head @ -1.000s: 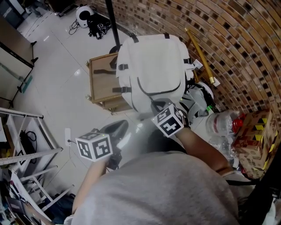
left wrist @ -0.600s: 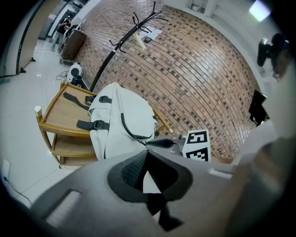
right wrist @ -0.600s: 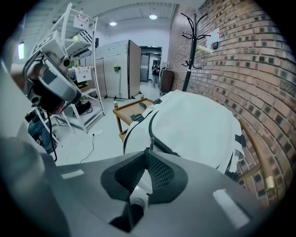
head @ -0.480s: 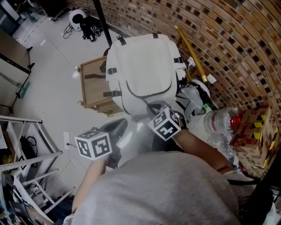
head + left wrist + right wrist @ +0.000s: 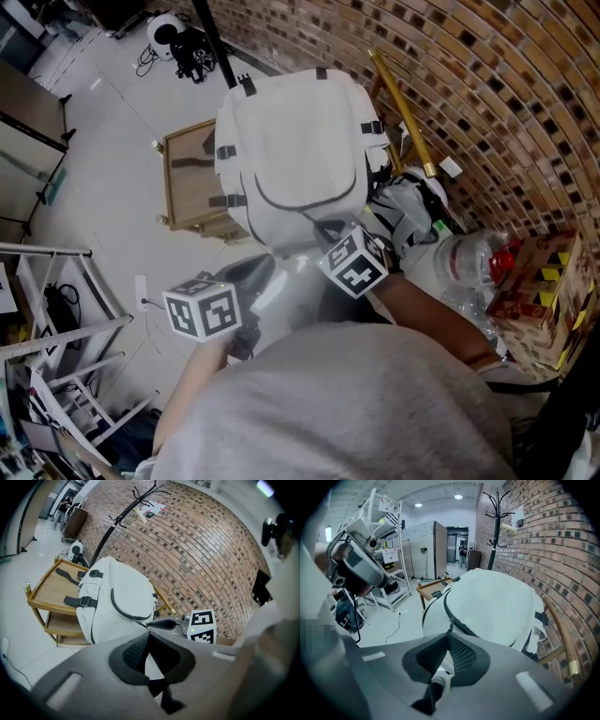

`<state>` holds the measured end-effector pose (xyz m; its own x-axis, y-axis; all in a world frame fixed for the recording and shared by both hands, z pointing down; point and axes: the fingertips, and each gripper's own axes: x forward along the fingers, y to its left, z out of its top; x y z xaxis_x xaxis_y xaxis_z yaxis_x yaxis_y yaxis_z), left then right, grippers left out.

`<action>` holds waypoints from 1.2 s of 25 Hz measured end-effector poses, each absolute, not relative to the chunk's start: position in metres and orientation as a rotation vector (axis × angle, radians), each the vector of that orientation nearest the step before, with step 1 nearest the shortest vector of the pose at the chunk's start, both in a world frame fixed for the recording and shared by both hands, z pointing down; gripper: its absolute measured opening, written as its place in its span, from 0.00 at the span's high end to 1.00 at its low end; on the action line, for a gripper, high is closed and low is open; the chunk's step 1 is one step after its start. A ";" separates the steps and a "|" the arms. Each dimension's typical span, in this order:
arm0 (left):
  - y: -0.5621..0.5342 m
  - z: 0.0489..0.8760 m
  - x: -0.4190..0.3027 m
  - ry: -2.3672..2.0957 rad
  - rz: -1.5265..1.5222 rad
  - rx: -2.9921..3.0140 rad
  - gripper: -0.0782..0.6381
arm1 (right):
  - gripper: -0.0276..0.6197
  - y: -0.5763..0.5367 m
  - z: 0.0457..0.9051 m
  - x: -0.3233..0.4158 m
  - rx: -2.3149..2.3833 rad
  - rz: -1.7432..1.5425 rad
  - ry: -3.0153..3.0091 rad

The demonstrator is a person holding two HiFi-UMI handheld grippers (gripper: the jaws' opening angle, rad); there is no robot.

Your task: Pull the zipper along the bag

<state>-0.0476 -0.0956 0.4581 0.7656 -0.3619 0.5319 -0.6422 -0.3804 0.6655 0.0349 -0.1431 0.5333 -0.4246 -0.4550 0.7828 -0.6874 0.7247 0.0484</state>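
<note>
Room: pale floor (image 5: 103, 169), with a curved brick wall (image 5: 487, 103) along the right and far side.
Cart: a wooden cart (image 5: 183, 178) stands on the floor, left of the wall.
Bag: a white bag (image 5: 291, 131) rests on the cart's right side, its front facing up. It overhangs the cart toward the wall, and black strap buckles run down its left edge.
Zip: a dark zip (image 5: 281, 208) curves round the front pocket on the bag's near half.
Pull: the pull (image 5: 449, 629) sits at the near end of that curve, at the bag's near edge.
Right gripper: the right gripper (image 5: 448, 639) points down at the bag's near edge, jaws pressed together on the pull.
Left gripper: the left gripper (image 5: 149, 632) is just left of the right one, at the bag's near lower edge. Its jaw tips meet, and white bag cloth shows between the pads.
Stand: a black coat stand (image 5: 117, 522) rises at the far side, behind the cart.
Pole: a yellow pole (image 5: 398, 103) leans between the bag and the wall.
Clutter: clear bottles (image 5: 469, 267) and a box (image 5: 539, 281) lie near the wall, right of the grippers.
Rack: a white rack (image 5: 379, 550) stands far left in the right gripper view.
</note>
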 end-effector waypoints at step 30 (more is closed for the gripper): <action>-0.127 0.482 0.056 -0.660 0.407 1.974 0.89 | 0.93 -0.164 0.543 0.133 0.904 0.439 -2.072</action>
<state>0.0557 -0.1267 0.4817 0.7965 -0.2777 0.5371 -0.6046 -0.3753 0.7025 0.1330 -0.1644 0.5428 -0.4113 -0.4473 0.7942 -0.7308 0.6826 0.0059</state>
